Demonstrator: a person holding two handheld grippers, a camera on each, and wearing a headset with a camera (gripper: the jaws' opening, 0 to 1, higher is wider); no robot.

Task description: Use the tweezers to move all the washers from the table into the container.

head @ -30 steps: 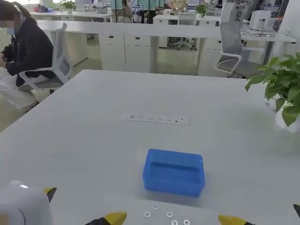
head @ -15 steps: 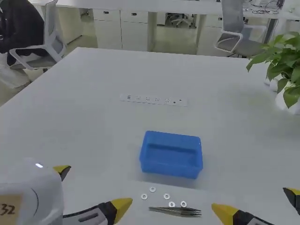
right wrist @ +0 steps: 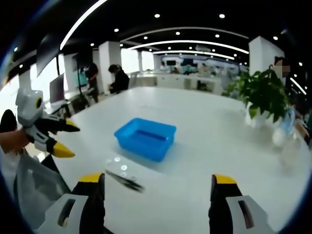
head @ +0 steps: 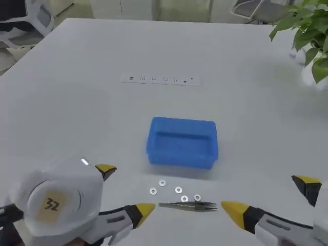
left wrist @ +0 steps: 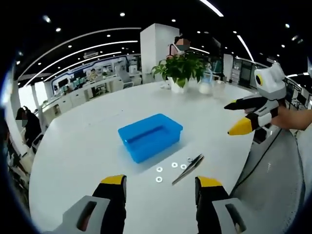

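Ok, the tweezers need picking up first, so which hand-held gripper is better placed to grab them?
Left, by a little. The tweezers lie between the open left hand-held gripper and open right hand-held gripper, but in the left gripper view they sit just ahead, within its jaw span.

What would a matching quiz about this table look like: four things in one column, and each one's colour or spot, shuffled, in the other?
Things:
1. container
2. tweezers
3. washers
4. plant

Descriptions:
a. green and leafy, at the table's far right edge
b. blue, open-topped, in the middle of the table
c. small pale rings, scattered just in front of the blue box
d. thin and metallic, lying flat, nearest the person

Pairs: 1-b, 2-d, 3-c, 4-a
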